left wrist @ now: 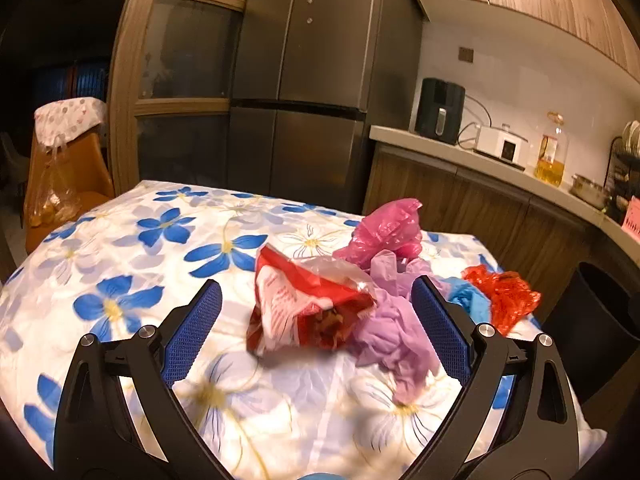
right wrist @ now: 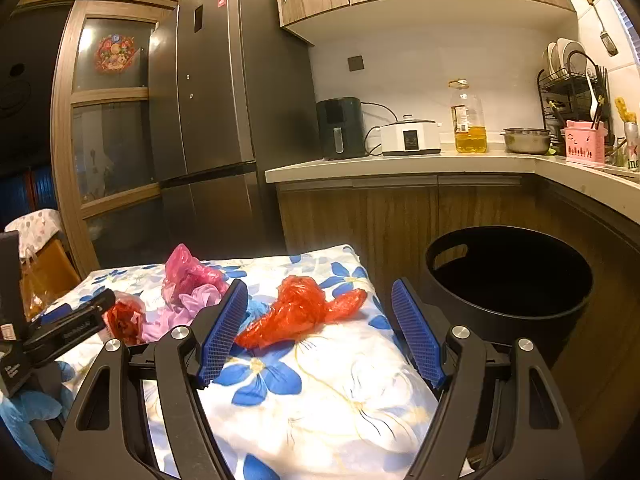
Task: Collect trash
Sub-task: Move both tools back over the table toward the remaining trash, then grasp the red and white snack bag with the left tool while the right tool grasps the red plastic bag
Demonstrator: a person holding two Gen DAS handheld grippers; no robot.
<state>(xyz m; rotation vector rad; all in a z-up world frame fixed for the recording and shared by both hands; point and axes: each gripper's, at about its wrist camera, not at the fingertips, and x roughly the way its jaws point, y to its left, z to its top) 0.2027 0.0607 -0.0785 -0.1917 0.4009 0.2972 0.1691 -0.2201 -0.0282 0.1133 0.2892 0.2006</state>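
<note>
Crumpled trash lies on a table with a blue-flowered cloth (left wrist: 120,264). In the left wrist view, my left gripper (left wrist: 316,300) is open with a red and white wrapper (left wrist: 304,304) between its fingers. A lilac glove (left wrist: 392,328) touches the wrapper, with a pink bag (left wrist: 388,232) behind and a red bag (left wrist: 504,296) at the right. In the right wrist view, my right gripper (right wrist: 320,320) is open just before the red bag (right wrist: 296,312). The black bin (right wrist: 508,280) stands on the floor right of the table.
A blue scrap (left wrist: 472,300) lies by the red bag. A chair with a hanging bag (left wrist: 60,184) stands left of the table. A fridge (right wrist: 224,120) and a kitchen counter (right wrist: 400,162) with appliances and an oil bottle (right wrist: 468,120) are behind.
</note>
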